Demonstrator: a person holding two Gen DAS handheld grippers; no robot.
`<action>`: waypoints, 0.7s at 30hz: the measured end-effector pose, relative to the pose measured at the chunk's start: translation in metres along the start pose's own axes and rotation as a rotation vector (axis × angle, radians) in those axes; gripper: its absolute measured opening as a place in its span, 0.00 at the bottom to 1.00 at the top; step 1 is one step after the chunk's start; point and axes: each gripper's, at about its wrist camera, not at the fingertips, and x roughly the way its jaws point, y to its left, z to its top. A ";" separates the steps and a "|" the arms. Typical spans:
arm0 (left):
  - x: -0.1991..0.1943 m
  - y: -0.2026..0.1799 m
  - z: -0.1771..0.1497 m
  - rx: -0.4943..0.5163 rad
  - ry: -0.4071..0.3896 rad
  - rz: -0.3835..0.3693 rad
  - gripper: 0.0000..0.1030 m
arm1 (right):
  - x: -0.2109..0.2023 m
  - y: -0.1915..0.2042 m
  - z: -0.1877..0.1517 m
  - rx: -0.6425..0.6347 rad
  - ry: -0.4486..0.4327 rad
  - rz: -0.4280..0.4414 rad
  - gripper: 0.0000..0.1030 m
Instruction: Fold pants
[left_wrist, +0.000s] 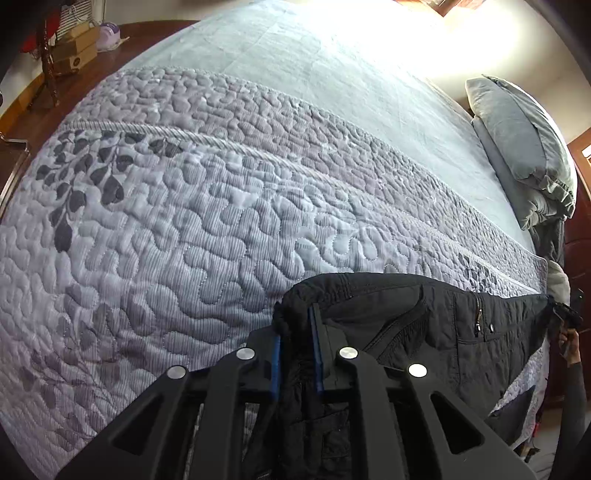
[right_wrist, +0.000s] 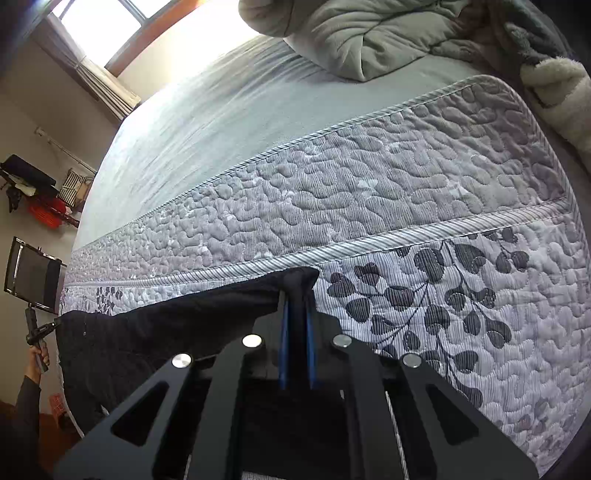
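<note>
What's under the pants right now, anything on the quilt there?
The black pants hang stretched between the left gripper and right gripper, over the patterned quilt. Around them only bare quilt shows. The strip directly beneath is covered by the fabric and grippers.

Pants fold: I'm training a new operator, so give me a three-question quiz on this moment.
1. True or false: both grippers are shut on the pants.
2. The pants hang above: A) the floor B) the quilt C) a chair.
3. In the left wrist view, what fastener shows on the pants?

Key: 1 true: the left gripper and right gripper each pinch an end. 2 B. 3 a zipper.
</note>
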 end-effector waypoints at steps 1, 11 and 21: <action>-0.007 -0.003 -0.001 0.007 -0.015 -0.002 0.13 | -0.012 0.004 -0.002 -0.006 -0.015 -0.002 0.06; -0.100 -0.038 -0.015 0.082 -0.157 -0.082 0.12 | -0.132 0.020 -0.051 -0.008 -0.161 -0.020 0.05; -0.167 -0.046 -0.072 0.111 -0.280 -0.120 0.12 | -0.187 0.028 -0.176 -0.012 -0.256 -0.028 0.04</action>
